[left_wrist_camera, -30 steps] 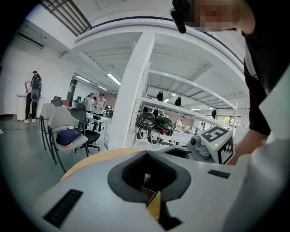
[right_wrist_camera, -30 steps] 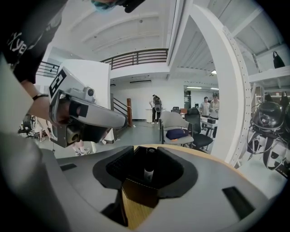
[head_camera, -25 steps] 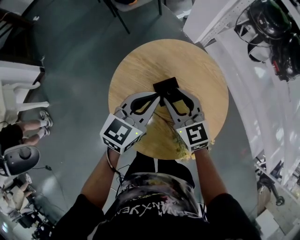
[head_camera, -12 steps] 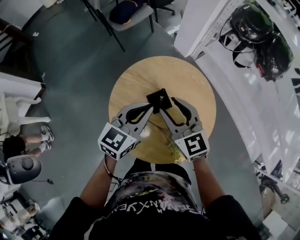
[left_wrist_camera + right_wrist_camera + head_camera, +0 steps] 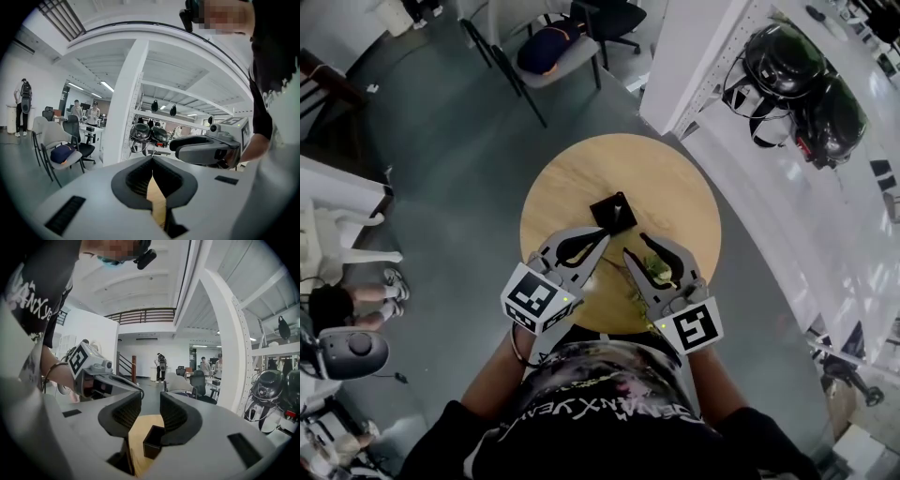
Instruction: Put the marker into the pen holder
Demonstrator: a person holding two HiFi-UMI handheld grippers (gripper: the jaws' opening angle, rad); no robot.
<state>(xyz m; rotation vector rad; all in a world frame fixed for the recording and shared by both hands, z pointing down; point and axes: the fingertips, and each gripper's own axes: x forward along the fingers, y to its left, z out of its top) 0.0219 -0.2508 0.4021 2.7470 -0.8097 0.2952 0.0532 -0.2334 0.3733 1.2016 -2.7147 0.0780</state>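
Marker (image 5: 616, 207) stands roughly upright inside the pen holder (image 5: 604, 218).

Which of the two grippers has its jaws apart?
The right gripper: its jaws stand apart, empty, though they have just been closing. The left gripper has its tips touching.

The black square pen holder (image 5: 613, 213) stood on the round wooden table (image 5: 581, 173) — near its middle, a little toward the person's side. Beyond the table's far edge, to the left, was a grey metal-legged chair (image 5: 577, 47) with a dark blue bundle (image 5: 544, 47) on its seat. A black office chair (image 5: 611, 16) stood behind it. To the table's right rose a white metal shelf rack (image 5: 694, 56) — black helmets (image 5: 783, 61) sat on it.
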